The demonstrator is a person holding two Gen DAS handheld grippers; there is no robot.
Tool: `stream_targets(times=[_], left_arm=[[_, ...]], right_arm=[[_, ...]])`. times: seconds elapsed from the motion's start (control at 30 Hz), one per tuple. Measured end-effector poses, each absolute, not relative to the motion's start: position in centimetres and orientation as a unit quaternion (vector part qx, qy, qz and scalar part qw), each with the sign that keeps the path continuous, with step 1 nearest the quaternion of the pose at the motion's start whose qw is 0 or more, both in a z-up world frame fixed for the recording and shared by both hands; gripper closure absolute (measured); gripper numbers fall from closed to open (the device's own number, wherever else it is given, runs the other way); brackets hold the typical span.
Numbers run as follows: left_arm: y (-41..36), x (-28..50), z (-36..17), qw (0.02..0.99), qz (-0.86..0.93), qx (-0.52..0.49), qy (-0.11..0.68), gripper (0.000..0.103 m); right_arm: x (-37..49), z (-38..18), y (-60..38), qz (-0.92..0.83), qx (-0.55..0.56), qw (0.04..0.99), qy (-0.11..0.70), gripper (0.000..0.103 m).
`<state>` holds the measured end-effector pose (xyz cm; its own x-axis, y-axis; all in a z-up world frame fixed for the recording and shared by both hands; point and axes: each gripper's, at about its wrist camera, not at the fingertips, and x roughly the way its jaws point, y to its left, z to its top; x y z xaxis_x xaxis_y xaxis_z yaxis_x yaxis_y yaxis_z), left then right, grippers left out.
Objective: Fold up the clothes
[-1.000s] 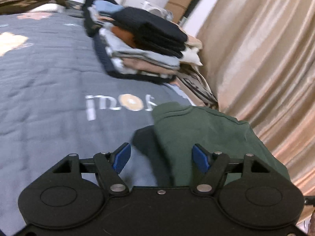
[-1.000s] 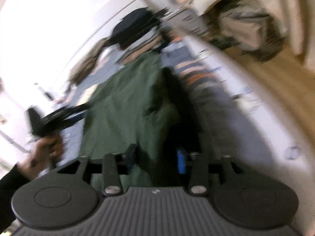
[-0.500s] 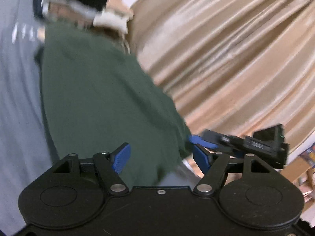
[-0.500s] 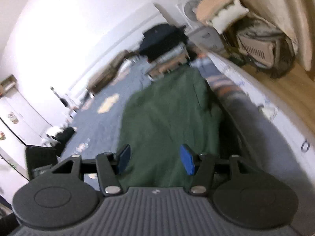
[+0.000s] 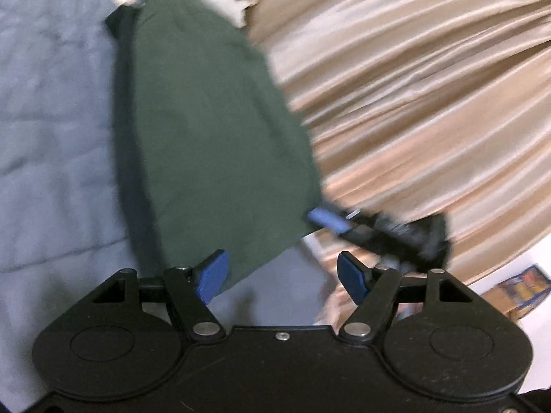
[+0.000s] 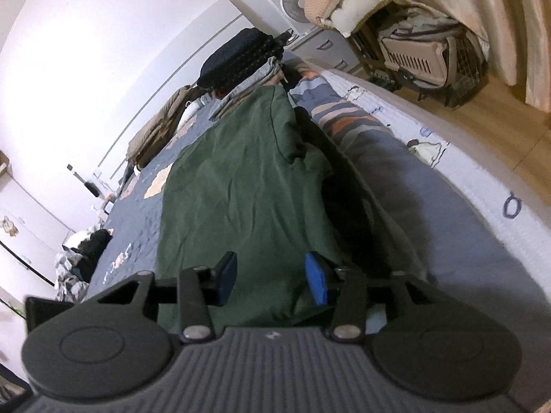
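I'm seeing the right gripper [image 6: 271, 278] closing its jaws, with the near hem of the green garment [image 6: 241, 199] sitting between the blue pads; they aren't pressing it yet. The garment is stretching straight ahead across the grey bedspread [image 6: 406, 179] toward the folded clothes stack [image 6: 241, 58]. The left gripper [image 5: 280, 277] is hanging spread wide, holding nothing, garment edge just beyond its left pad [image 5: 213, 275], beige curtain [image 5: 413, 86] to its right.
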<state>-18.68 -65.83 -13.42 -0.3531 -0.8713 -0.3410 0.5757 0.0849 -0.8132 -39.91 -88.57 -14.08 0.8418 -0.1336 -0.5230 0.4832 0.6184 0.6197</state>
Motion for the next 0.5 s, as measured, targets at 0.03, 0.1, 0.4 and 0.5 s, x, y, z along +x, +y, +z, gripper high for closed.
stream_targets(times=[0.03,0.1,0.4,0.5], left_arm=[[-66.0,-18.7,-12.8,0.545,-0.665,-0.158,0.484,0.031],[-67.4,-18.7,-12.6,0.545,-0.670,-0.162,0.478,0.027],[-69.1,-18.8,-17.1,0.565,-0.635,-0.154,0.504,0.025],[-68.3,-18.9,-16.8,0.567,-0.632,-0.147,0.508,0.023]], right_arm=[[-40.1,-14.2,-88.5,-0.176,0.399,0.873,0.220,0.059],[-40.5,-14.3,-88.3,-0.175,0.401,0.872,0.221,0.060],[-40.8,-14.9,-88.3,-0.163,0.385,0.877,0.235,0.061],[-40.7,-14.7,-88.1,-0.166,0.379,0.879,0.238,0.061]])
